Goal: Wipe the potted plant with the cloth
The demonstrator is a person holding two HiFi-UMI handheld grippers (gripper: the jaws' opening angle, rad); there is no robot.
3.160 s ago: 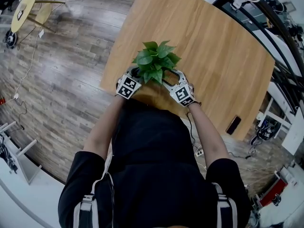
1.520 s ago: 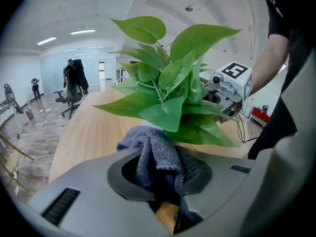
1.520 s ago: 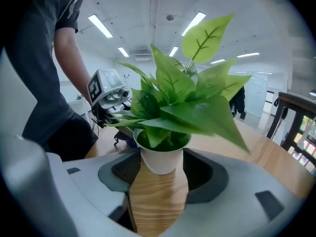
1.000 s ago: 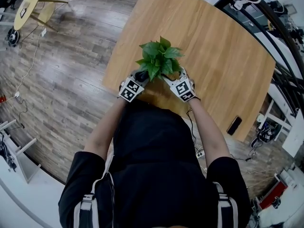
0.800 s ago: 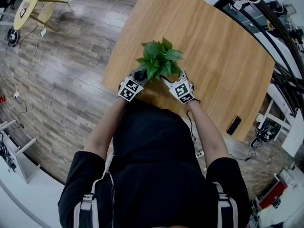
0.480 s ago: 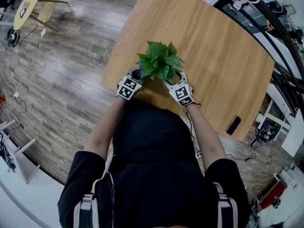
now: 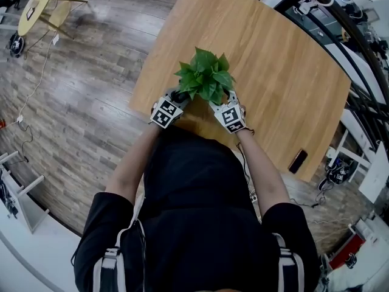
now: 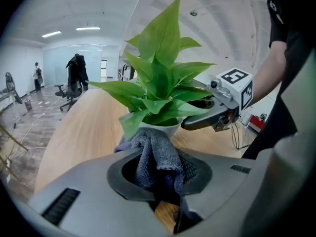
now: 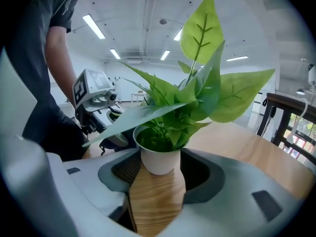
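Potted plant [image 7: 205, 78]: green leaves, white pot [image 9: 159, 157], upright on the wooden bench [image 7: 273, 66], near the person's edge. Right hand-held gripper [image 9: 159, 169]: jaws closed on the pot's sides. Left hand-held gripper [image 8: 159, 177]: clamps a grey cloth [image 8: 157, 154], bunched against the pot.

A: What sort of place is this?
B: An open office or lab hall. Far beyond the left claw [image 8: 159, 169]: strip ceiling lights [image 8: 89, 28], swivel chairs [image 8: 63, 90], a glass partition [image 8: 98, 68]. Left of that claw, wood-plank floor [image 7: 91, 108] with loose cables [image 7: 34, 85] beside the worktop [image 7: 285, 66].
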